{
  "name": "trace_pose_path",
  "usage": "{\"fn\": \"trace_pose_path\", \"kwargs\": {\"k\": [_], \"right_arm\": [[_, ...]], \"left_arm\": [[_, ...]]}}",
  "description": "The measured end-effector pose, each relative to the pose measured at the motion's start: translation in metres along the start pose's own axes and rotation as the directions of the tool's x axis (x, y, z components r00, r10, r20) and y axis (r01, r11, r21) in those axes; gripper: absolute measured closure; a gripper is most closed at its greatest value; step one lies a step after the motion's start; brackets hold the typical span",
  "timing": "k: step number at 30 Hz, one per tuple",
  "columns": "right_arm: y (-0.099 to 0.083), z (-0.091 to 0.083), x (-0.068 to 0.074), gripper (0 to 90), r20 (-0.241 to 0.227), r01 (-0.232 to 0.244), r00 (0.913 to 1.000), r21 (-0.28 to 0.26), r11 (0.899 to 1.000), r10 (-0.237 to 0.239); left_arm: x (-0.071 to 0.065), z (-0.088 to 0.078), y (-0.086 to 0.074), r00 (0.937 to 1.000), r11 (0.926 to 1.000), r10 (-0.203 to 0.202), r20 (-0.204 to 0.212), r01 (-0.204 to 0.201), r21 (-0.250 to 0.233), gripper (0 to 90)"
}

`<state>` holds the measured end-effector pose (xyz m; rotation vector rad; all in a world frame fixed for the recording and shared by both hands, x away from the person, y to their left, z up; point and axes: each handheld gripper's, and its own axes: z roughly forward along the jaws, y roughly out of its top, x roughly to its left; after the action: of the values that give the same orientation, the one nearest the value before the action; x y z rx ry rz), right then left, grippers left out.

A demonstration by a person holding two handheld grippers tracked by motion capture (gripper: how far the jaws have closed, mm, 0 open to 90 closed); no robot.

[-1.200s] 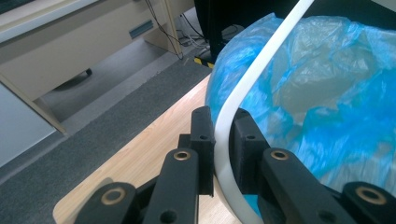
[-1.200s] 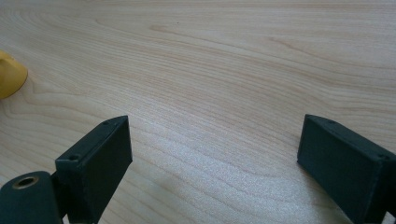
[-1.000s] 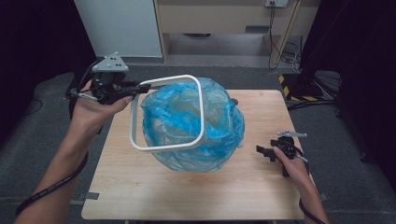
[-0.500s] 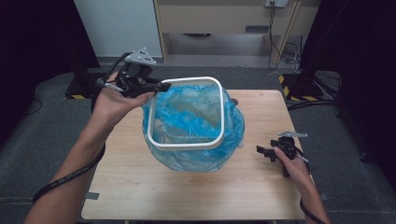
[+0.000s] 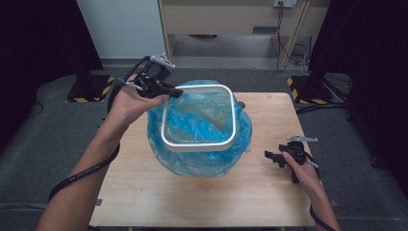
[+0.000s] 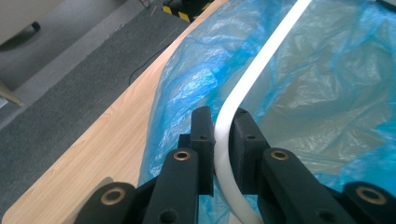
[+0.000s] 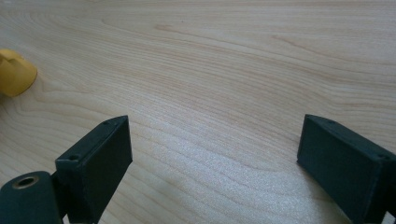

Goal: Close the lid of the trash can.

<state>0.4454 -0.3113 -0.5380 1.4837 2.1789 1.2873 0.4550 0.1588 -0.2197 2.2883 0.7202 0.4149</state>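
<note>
- Left gripper [image 5: 177, 93], at about 10 o'clock of the table [image 5: 144, 192] in the high view, is held in the person's left hand [image 5: 127, 103], whose forearm comes up from the bottom left corner.
- Its jaws pinch the white ring [image 5: 198, 145] at the ring's top left corner; in the left gripper view the ring [image 6: 252, 79] runs up between the two black jaws, both pressed on it, at about 6 o'clock of that view.
- The ring is a rounded square that sits over the open mouth of the blue bag [image 5: 192, 166], near level, its near edge lower in the picture.
- The bag stands at the middle of the table, bulging out around the ring on all sides; in the left gripper view its crinkled film [image 6: 327, 93] lies to both sides of the ring.
- Right gripper [image 5: 269, 155] is at about 4 o'clock of the table, well apart from the bag, with the right hand [image 5: 300, 168] resting low over the wood.
- Its jaws are spread wide with bare wood [image 7: 210, 93] between them in the right gripper view.
- A small yellow thing [image 7: 14, 73] shows at 9 o'clock of that view, cut by the edge.
</note>
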Motion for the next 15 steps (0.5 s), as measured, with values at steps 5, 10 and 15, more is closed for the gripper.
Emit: {"fn": "trace_pose_path", "kwargs": {"k": [5, 10, 15], "right_arm": [[0.0, 0.0002, 0.0003, 9.9, 0.004, 0.004, 1.0, 0.001, 1.0, -0.004], [0.0, 0.0002, 0.0003, 10.0, 0.003, 0.004, 1.0, 0.001, 1.0, -0.004], [0.0, 0.0002, 0.0004, 9.9, 0.004, 0.004, 1.0, 0.001, 1.0, -0.004]], "left_arm": [[0.0065, 0.0035, 0.0031, 0.9997, 0.9997, -0.02, -0.01, 0.02, 0.015, 80.5], [0.0085, 0.0072, 0.0047, 0.9996, 0.999, -0.026, -0.011, 0.027, 0.035, 80.5], [0.009, 0.0105, 0.006, 0.9998, 0.9986, -0.02, -0.004, 0.02, 0.05, 80.4]]}}
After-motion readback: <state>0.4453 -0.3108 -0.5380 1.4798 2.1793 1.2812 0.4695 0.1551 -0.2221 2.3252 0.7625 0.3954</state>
